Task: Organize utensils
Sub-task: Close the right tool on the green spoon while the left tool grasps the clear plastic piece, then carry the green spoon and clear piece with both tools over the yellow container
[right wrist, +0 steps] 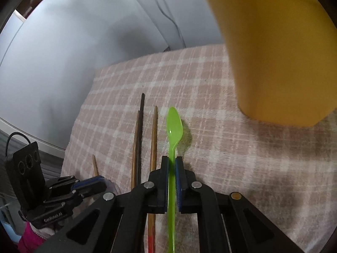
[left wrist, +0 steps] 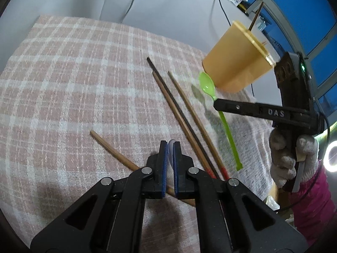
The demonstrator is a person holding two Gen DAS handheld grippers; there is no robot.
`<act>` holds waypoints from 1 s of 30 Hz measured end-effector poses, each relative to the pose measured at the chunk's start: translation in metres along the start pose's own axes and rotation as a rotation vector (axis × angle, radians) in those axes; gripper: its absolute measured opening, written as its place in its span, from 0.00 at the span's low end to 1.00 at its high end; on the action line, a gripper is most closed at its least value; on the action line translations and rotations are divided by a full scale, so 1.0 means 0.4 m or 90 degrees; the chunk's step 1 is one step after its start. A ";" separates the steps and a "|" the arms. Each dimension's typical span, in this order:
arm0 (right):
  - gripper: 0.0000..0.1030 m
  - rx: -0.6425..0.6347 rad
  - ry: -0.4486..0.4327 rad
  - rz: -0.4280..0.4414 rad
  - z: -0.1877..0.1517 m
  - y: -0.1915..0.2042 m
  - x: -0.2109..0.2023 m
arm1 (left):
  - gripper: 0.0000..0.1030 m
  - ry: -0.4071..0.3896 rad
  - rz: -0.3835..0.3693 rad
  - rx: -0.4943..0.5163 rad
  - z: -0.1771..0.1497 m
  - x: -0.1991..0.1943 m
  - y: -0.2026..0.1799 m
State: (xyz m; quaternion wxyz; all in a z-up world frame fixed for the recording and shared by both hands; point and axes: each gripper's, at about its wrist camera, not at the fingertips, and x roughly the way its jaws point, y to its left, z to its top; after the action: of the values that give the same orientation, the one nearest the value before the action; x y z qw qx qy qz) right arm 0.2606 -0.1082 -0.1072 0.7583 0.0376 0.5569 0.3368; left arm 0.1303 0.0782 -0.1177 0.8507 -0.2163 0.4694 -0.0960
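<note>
Right claw (right wrist: 172,164) clamped on green spoon (right wrist: 174,124), bowl ahead along the fingers, lifted beside orange cup (right wrist: 273,52); left claw (left wrist: 170,147) nearly closed, apparently empty, over chopsticks (left wrist: 181,113), farther from cup.

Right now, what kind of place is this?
Probably a home table set up for recording: checked cloth, yellow cup holding a chopstick, ring light at the edge, and window frames behind.
</note>
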 end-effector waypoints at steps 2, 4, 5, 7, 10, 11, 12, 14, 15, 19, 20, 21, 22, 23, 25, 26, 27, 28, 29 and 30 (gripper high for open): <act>0.03 -0.010 -0.016 -0.002 -0.004 0.009 -0.025 | 0.01 -0.010 -0.002 0.000 0.013 -0.010 0.002; 0.03 -0.015 -0.032 -0.002 -0.006 0.017 -0.049 | 0.01 -0.017 -0.006 -0.001 0.026 -0.018 0.004; 0.03 -0.017 -0.039 0.000 -0.008 0.019 -0.061 | 0.01 -0.022 -0.008 -0.002 0.031 -0.023 0.004; 0.03 -0.022 -0.050 -0.001 -0.010 0.025 -0.081 | 0.01 -0.026 -0.006 0.002 0.039 -0.029 0.003; 0.03 -0.015 -0.067 0.005 -0.016 0.025 -0.112 | 0.01 -0.035 -0.010 0.002 0.049 -0.044 0.003; 0.03 -0.014 -0.075 0.007 -0.017 0.024 -0.124 | 0.01 -0.040 -0.011 0.004 0.053 -0.058 -0.001; 0.03 -0.014 -0.081 0.008 -0.018 0.023 -0.135 | 0.01 -0.050 -0.012 0.007 0.061 -0.074 -0.003; 0.03 -0.016 -0.101 0.008 -0.020 0.023 -0.170 | 0.01 -0.063 -0.014 0.011 0.080 -0.090 -0.011; 0.03 -0.016 -0.109 0.009 -0.022 0.023 -0.184 | 0.01 -0.071 -0.016 0.013 0.085 -0.101 -0.017; 0.03 -0.012 -0.145 0.012 -0.021 0.019 -0.248 | 0.01 -0.102 -0.018 0.029 0.109 -0.136 -0.042; 0.03 -0.010 -0.154 0.013 -0.020 0.018 -0.262 | 0.01 -0.108 -0.020 0.031 0.108 -0.141 -0.049; 0.03 -0.009 -0.160 0.014 -0.019 0.017 -0.275 | 0.01 -0.113 -0.024 0.031 0.112 -0.148 -0.054; 0.03 -0.009 -0.167 0.015 -0.019 0.015 -0.288 | 0.01 -0.119 -0.030 0.031 0.119 -0.155 -0.061; 0.03 -0.010 -0.176 0.015 -0.018 0.015 -0.304 | 0.01 -0.127 -0.035 0.033 0.127 -0.163 -0.070; 0.03 -0.012 -0.192 0.015 -0.018 0.018 -0.328 | 0.01 -0.139 -0.040 0.038 0.137 -0.173 -0.087; 0.03 -0.013 -0.203 0.014 -0.017 0.018 -0.346 | 0.01 -0.145 -0.044 0.042 0.147 -0.178 -0.097; 0.03 -0.014 -0.211 0.012 -0.016 0.018 -0.356 | 0.01 -0.149 -0.047 0.044 0.149 -0.180 -0.103; 0.03 -0.014 -0.220 0.011 -0.014 0.017 -0.368 | 0.01 -0.154 -0.050 0.047 0.151 -0.187 -0.109; 0.03 -0.013 -0.227 0.011 -0.013 0.015 -0.381 | 0.01 -0.159 -0.053 0.050 0.157 -0.193 -0.113; 0.03 -0.013 -0.232 0.011 -0.011 0.011 -0.394 | 0.01 -0.164 -0.058 0.054 0.167 -0.197 -0.125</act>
State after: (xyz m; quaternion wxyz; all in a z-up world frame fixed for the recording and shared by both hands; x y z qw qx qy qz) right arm 0.2306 -0.1935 0.0221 0.8441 0.0954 0.4064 0.3365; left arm 0.1457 0.0814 -0.0040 0.9071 -0.2118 0.3414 -0.1255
